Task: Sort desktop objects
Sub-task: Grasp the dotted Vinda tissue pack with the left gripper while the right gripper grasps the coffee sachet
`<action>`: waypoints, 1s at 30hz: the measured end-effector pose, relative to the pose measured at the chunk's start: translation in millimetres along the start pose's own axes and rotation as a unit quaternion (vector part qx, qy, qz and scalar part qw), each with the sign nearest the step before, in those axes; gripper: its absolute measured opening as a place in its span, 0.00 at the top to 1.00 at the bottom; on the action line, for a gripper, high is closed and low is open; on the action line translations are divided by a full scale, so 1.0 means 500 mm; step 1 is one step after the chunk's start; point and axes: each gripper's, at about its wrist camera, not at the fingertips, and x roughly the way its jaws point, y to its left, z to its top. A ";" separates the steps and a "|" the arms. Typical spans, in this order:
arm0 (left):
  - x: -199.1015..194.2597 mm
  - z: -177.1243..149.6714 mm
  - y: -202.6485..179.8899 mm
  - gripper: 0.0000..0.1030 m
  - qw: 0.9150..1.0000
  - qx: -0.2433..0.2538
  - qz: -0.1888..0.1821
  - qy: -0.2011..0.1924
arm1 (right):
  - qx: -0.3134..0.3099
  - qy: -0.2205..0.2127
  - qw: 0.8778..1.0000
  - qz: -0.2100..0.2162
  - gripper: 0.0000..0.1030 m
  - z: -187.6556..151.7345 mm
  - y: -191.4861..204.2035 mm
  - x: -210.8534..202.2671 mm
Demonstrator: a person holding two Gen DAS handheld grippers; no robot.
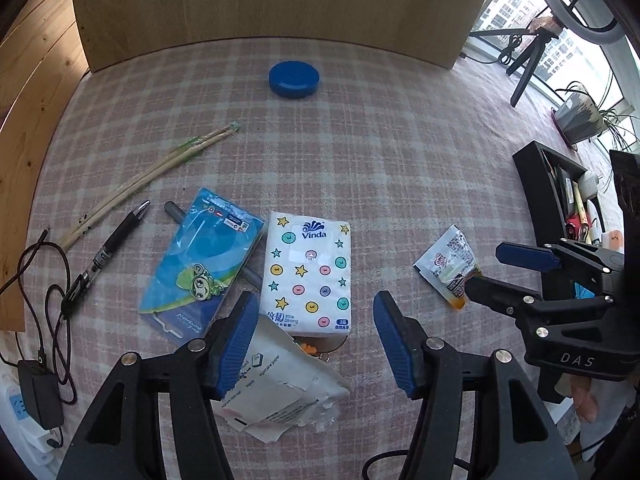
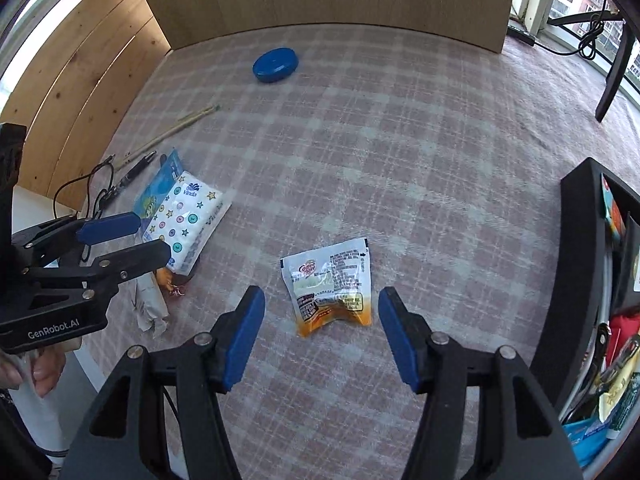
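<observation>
My left gripper (image 1: pixel 316 344) is open and empty above a white Vinda tissue pack (image 1: pixel 308 276) and a torn white paper packet (image 1: pixel 280 392). Beside them lie a blue card package (image 1: pixel 200 264), a black pen (image 1: pixel 108 248), chopsticks (image 1: pixel 152 176) and a blue round lid (image 1: pixel 294 79). My right gripper (image 2: pixel 322 336) is open and empty, its fingers on either side of a white and orange coffee creamer sachet (image 2: pixel 332 284). The sachet also shows in the left wrist view (image 1: pixel 450 266). The tissue pack (image 2: pixel 188 220) lies at the left of the right wrist view.
A black organizer box (image 2: pixel 580 264) holding several items stands at the right edge, also seen in the left wrist view (image 1: pixel 536 196). A wooden board (image 1: pixel 272 0) backs the checked tablecloth (image 1: pixel 400 160). A black cable and charger (image 1: pixel 36 392) lie at far left.
</observation>
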 end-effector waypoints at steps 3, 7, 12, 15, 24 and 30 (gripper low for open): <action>0.006 0.005 -0.002 0.43 1.000 0.001 -0.005 0.001 | -0.003 0.008 1.000 -0.002 0.43 0.001 0.003 0.013; 0.025 0.009 -0.008 0.39 1.000 0.007 0.000 0.012 | -0.001 0.017 1.000 -0.002 0.43 0.004 0.003 0.031; 0.059 0.019 -0.014 0.39 0.999 0.010 0.011 0.029 | 0.001 0.033 0.999 -0.001 0.43 0.008 0.006 0.053; 0.075 0.025 -0.018 0.41 0.999 0.010 0.010 0.034 | -0.008 0.037 0.999 -0.008 0.43 0.011 0.014 0.060; 0.094 0.054 -0.020 0.48 1.000 -0.001 0.005 0.028 | -0.026 0.030 0.999 -0.035 0.43 0.021 0.031 0.067; 0.106 0.035 -0.013 0.49 1.000 -0.007 0.006 0.022 | -0.039 0.024 0.998 -0.048 0.43 0.015 0.037 0.067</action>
